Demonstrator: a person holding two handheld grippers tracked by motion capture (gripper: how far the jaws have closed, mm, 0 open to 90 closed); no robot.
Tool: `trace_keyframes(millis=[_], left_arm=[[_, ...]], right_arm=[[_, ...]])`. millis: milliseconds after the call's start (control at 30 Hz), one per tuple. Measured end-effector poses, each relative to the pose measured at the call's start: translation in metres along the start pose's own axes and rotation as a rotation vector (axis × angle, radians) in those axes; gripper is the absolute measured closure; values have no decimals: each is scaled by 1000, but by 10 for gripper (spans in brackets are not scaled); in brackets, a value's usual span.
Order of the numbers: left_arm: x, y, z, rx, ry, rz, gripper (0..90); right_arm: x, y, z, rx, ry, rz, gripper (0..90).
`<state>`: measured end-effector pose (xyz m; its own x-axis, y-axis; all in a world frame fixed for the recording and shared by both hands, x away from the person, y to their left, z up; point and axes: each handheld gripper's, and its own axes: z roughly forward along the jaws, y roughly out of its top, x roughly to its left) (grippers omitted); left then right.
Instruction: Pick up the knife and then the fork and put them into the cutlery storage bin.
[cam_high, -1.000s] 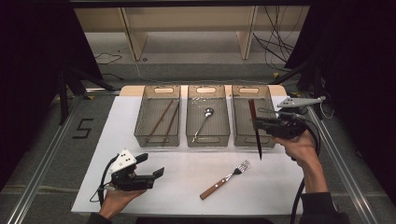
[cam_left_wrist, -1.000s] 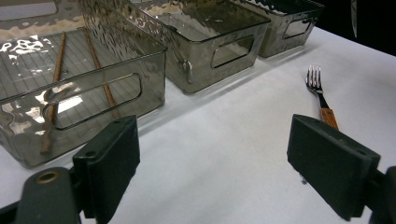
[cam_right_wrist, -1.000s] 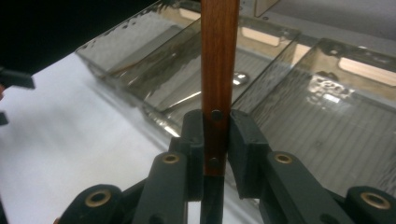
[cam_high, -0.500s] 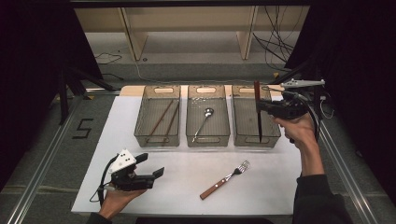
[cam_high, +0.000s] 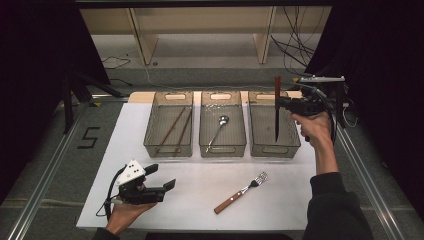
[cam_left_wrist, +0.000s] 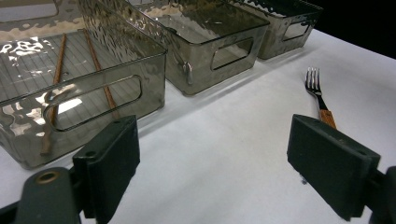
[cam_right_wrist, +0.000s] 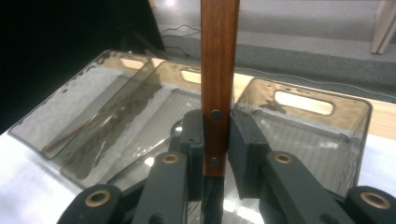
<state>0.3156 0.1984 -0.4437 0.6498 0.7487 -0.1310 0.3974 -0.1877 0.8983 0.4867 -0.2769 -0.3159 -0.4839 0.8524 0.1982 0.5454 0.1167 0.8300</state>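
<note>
Right gripper (cam_high: 284, 104) clenched on knife (cam_high: 277, 107), upright over right bin (cam_high: 274, 145); left gripper (cam_high: 162, 176) released above worktop (cam_high: 280, 200)

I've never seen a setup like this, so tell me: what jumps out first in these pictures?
Most striking is the knife with a wooden handle, held upright, blade down, by the right gripper over the rightmost of three clear bins. Next, a lone fork lies on the white table in front of the bins, while the left gripper rests open near the front edge.
</note>
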Motion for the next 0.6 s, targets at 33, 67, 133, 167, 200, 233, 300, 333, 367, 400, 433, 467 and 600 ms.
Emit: trace_keyframes(millis=[33, 67, 133, 167, 200, 233, 300, 333, 367, 400, 433, 467, 600], left_arm=[[0, 0, 0, -1, 0, 0, 166], [0, 0, 0, -2, 0, -1, 165], [0, 0, 0, -2, 0, 1, 166], [0, 0, 0, -2, -1, 0, 165], [0, 0, 0, -2, 1, 0, 165], [0, 0, 0, -2, 1, 0, 166], [0, 0, -1, -2, 0, 1, 165], [0, 0, -1, -2, -1, 0, 165], [0, 0, 0, -3, -1, -1, 165], [0, 0, 0, -1, -1, 2, 166], [0, 0, 0, -3, -1, 0, 166], [0, 0, 0, -1, -2, 2, 166], [0, 0, 0, -4, -3, 0, 165]], right_arm=[[-2, 0, 2, 3, -5, 13, 771], [-4, 0, 4, 9, -11, 18, 771], [-7, -1, 10, 17, -19, 33, 771], [-8, -2, 12, 21, -20, 44, 771], [-9, -3, 15, 27, -26, 49, 771], [-9, -4, 17, 26, -27, 51, 771], [-9, -5, 20, 30, -29, 57, 770], [-9, -5, 22, 29, -33, 57, 771], [-9, -5, 23, 27, -35, 60, 771], [-10, -6, 24, 29, -32, 68, 770], [-10, -7, 26, 34, -32, 73, 770], [-10, -8, 28, 39, -35, 73, 770], [-9, -14, 37, 61, -30, 84, 770]])
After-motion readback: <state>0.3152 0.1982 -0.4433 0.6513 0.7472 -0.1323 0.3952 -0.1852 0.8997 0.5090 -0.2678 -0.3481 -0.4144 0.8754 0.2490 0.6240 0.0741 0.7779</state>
